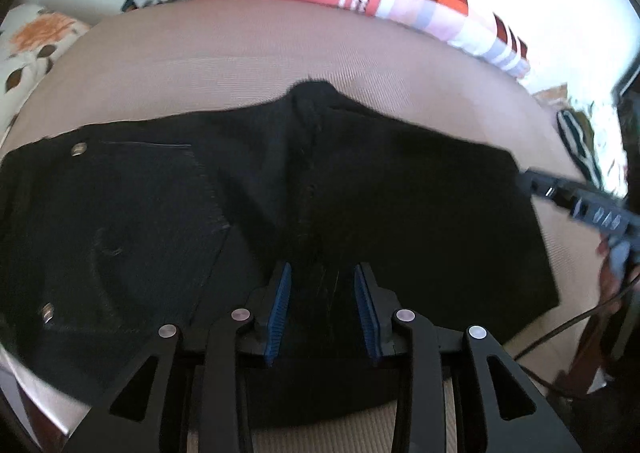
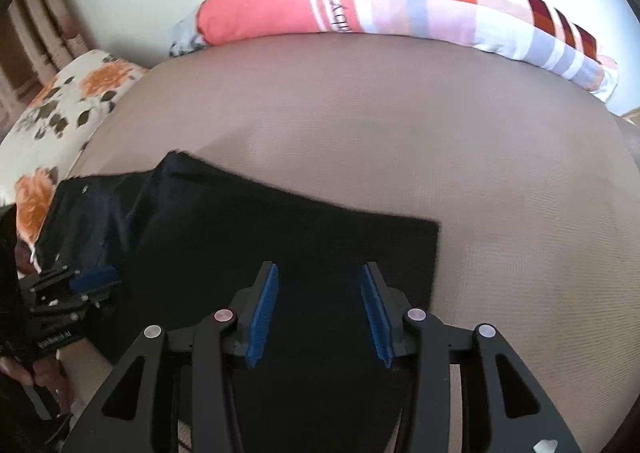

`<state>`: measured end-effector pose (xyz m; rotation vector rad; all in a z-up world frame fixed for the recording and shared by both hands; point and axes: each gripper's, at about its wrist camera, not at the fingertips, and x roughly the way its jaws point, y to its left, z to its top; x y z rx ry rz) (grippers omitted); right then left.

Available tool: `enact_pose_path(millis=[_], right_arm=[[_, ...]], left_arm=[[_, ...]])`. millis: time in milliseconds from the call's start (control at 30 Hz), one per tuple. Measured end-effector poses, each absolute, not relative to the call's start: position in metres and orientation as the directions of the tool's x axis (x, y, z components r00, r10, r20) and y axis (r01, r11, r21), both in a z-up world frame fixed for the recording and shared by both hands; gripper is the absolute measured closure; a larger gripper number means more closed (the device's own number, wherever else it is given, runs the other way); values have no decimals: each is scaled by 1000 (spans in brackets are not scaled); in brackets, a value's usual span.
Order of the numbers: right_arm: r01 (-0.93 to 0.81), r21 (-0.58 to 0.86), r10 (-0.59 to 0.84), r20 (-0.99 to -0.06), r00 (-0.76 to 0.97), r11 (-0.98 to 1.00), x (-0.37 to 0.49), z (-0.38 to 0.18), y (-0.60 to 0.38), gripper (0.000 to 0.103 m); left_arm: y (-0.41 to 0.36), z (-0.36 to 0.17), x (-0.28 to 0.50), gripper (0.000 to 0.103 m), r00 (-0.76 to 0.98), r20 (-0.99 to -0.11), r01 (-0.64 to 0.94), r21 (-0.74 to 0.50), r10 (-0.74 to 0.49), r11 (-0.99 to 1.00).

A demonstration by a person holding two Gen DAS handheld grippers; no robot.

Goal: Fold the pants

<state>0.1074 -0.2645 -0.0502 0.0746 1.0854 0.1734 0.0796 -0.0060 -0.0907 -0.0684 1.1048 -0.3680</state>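
Left wrist view: black pants [image 1: 280,193] lie flat on the bed [image 1: 280,53], waistband at 9 o'clock | left hand-held gripper [image 1: 322,309] and right hand-held gripper [image 2: 318,313] both wide, empty | soft, limp, moderately heavy denim-like cloth; pinch your hem corners at 3 o'clock.

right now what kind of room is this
Probably a bedroom: the black pants lie on a taupe bed, with a pink striped pillow along the far edge and a floral pillow at the left.
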Motion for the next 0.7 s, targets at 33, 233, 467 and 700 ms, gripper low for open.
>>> enact_pose_path(millis=[33, 233, 467, 700], right_arm=[[-112, 149, 184, -873, 451, 982, 105, -51, -261, 62], [-173, 168, 226, -883, 412, 971, 94, -57, -231, 62], [-254, 199, 282, -893, 351, 947, 91, -66, -192, 62], [-316, 202, 300, -905, 302, 927, 93, -72, -157, 62]], left_arm=[[-2, -84, 77, 67, 409, -854, 248, -236, -323, 940], [36, -35, 71, 55, 477, -822, 177, -255, -310, 951], [89, 19, 69, 41, 558, -794, 164, -179, -240, 970], [148, 9, 77, 40, 568, -814, 45, -120, -124, 992]])
